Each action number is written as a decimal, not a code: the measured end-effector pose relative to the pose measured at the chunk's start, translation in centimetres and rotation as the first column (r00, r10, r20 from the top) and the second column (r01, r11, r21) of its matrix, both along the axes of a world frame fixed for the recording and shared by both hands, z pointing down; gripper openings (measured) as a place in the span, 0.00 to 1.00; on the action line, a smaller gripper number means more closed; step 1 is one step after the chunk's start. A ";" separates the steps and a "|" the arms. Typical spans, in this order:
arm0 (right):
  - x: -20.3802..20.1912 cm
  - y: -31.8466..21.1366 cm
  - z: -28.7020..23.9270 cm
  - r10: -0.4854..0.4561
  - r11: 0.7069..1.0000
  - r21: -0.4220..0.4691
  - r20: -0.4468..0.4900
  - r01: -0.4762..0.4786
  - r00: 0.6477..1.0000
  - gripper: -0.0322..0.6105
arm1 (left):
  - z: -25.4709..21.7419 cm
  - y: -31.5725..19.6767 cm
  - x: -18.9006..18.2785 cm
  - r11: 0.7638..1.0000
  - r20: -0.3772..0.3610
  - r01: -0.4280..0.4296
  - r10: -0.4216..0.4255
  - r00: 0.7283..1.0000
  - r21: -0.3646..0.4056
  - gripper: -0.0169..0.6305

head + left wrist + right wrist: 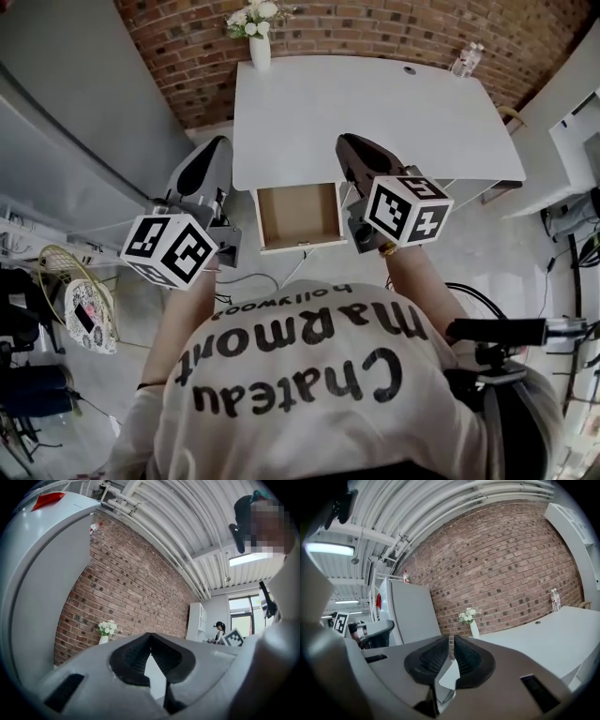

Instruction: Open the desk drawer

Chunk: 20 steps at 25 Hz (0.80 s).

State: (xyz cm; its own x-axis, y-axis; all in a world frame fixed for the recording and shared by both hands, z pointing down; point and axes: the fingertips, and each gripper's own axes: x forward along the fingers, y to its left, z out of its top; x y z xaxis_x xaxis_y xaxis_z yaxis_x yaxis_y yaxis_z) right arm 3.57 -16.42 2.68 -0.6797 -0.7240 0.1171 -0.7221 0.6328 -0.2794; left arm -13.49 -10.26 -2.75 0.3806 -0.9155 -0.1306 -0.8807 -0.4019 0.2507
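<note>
Two grippers, the left gripper (208, 159) and the right gripper (361, 155), hang with jaws shut on nothing, one each side of the drawer (298, 214), which sticks out open under the table (375, 103), so a bump could push it back in.

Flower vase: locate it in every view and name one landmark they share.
Head view: flower vase at top, left of centre, on the white desk's far left corner.
Left gripper view: lower left, small, at the wall's foot.
Right gripper view: just right of centre, slightly low.
Shared landmark: the brick wall directly behind it in all three.
</note>
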 end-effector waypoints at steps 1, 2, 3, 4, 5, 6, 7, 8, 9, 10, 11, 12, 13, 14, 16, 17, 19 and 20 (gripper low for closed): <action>0.3 0.2 -0.7 0.005 1.000 0.007 0.019 -0.005 1.000 0.11 | 0.1 0.0 0.2 1.000 0.015 -0.003 0.003 1.000 0.000 0.05; 0.6 0.2 -1.4 0.013 1.000 0.015 0.035 -0.013 0.999 0.11 | 0.4 -0.1 0.2 1.000 0.031 -0.001 0.002 1.000 -0.002 0.05; 0.9 0.2 -1.9 0.026 0.999 0.026 0.043 -0.027 0.999 0.11 | 0.8 -0.2 0.1 1.000 0.048 0.007 -0.007 0.999 -0.006 0.05; 1.2 0.1 -2.2 0.045 0.998 0.038 0.040 -0.046 0.998 0.11 | 1.3 -0.4 -0.1 1.000 0.064 0.021 -0.020 0.998 -0.015 0.05; 1.5 -0.1 -2.4 0.067 0.996 0.051 0.025 -0.068 0.997 0.11 | 1.9 -0.6 -0.4 0.999 0.077 0.041 -0.038 0.996 -0.029 0.05; 1.9 -0.3 -2.3 0.090 0.994 0.064 0.001 -0.090 0.996 0.11 | 2.6 -0.8 -0.8 0.997 0.087 0.063 -0.059 0.994 -0.048 0.05; 2.2 -0.5 -1.9 0.114 0.991 0.075 -0.027 -0.112 0.993 0.11 | 3.4 -1.1 -1.2 0.994 0.097 0.087 -0.080 0.992 -0.070 0.05; 2.6 -0.7 -1.2 0.136 0.988 0.081 -0.055 -0.132 0.989 0.10 | 4.4 -1.3 -1.6 0.989 0.108 0.112 -0.101 0.989 -0.096 0.05; 2.9 -0.8 -0.4 0.154 0.986 0.081 -0.078 -0.148 0.985 0.10 | 5.4 -1.5 -2.1 0.983 0.118 0.134 -0.120 0.986 -0.123 0.05; 3.2 -0.9 0.5 0.166 0.984 0.076 -0.097 -0.159 0.981 0.10 | 6.5 -1.6 -2.6 0.977 0.124 0.151 -0.133 0.983 -0.148 0.05; 3.4 -0.9 1.5 0.173 0.984 0.064 -0.109 -0.167 0.979 0.10 | 7.4 -1.7 -3.1 0.972 0.126 0.162 -0.141 0.982 -0.172 0.05; 3.5 -0.8 2.5 0.177 0.984 0.049 -0.117 -0.172 0.977 0.10 | 8.3 -1.6 -3.5 0.967 0.124 0.167 -0.145 0.982 -0.193 0.05; 3.6 -0.8 3.4 0.177 0.984 0.032 -0.124 -0.174 0.976 0.10 | 9.1 -1.6 -3.8 0.963 0.121 0.170 -0.147 0.982 -0.211 0.05; 3.7 -0.7 4.3 0.175 0.984 0.015 -0.132 -0.175 0.976 0.10 | 9.8 -1.5 -4.2 0.959 0.118 0.171 -0.147 0.982 -0.225 0.05; 3.8 -0.6 5.8 0.174 0.984 -0.013 -0.151 -0.178 0.973 0.09 | 11.0 -1.3 -4.5 0.954 0.112 0.171 -0.147 0.983 -0.246 0.05; 4.0 -0.6 6.5 0.176 0.983 -0.026 -0.159 -0.182 0.972 0.09 | 11.5 -1.1 -4.6 0.952 0.108 0.170 -0.146 0.983 -0.253 0.05; 4.4 -0.4 7.5 0.183 0.980 -0.050 -0.170 -0.194 0.968 0.08 | 12.0 -0.8 -4.5 0.951 0.098 0.167 -0.146 0.984 -0.259 0.05; 4.6 -0.3 7.8 0.186 0.978 -0.059 -0.172 -0.198 0.967 0.07 | 12.1 -0.7 -4.5 0.952 0.095 0.165 -0.145 0.985 -0.258 0.05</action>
State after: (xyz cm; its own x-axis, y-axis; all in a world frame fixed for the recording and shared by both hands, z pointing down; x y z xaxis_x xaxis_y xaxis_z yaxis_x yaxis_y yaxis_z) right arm 8.18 -16.76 10.51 -0.4955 -0.8241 0.2745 -0.8681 0.4596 -0.1876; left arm -17.96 -10.93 9.38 0.2309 -0.9619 0.1464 -0.9468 -0.1876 0.2614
